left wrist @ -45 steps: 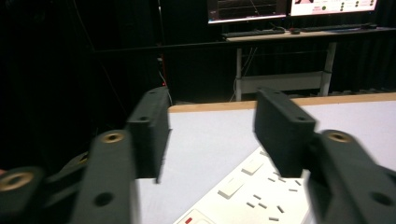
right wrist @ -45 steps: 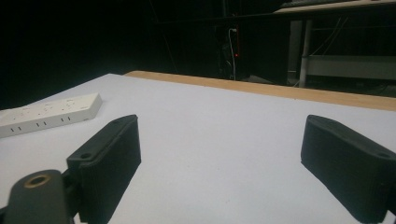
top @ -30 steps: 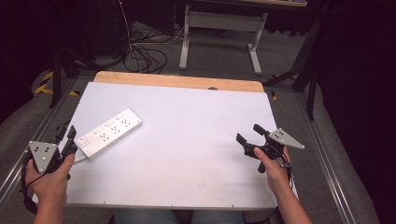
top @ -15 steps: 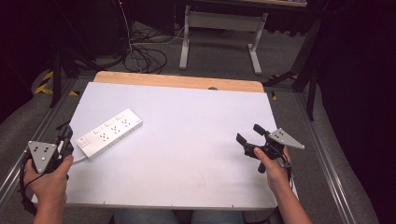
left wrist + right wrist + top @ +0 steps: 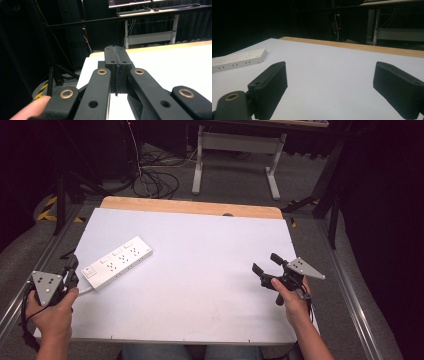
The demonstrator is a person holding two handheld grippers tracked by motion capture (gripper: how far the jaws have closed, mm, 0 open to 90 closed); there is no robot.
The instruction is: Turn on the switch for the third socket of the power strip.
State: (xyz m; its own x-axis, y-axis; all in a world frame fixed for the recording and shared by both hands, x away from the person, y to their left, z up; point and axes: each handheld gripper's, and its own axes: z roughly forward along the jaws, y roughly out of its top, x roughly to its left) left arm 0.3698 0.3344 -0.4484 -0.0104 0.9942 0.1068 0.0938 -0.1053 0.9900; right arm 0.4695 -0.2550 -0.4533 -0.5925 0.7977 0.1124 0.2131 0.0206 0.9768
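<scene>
White multi-socket plastic power strip [image 5: 116, 262] lay at the white table's [image 5: 200, 270] left side, near the left gripper [image 5: 71, 270], jaws pressed together; the right gripper [image 5: 265, 265], well apart, gaped wide

The left gripper [image 5: 70, 270] has drawn back slightly toward the table's near-left edge.
</scene>
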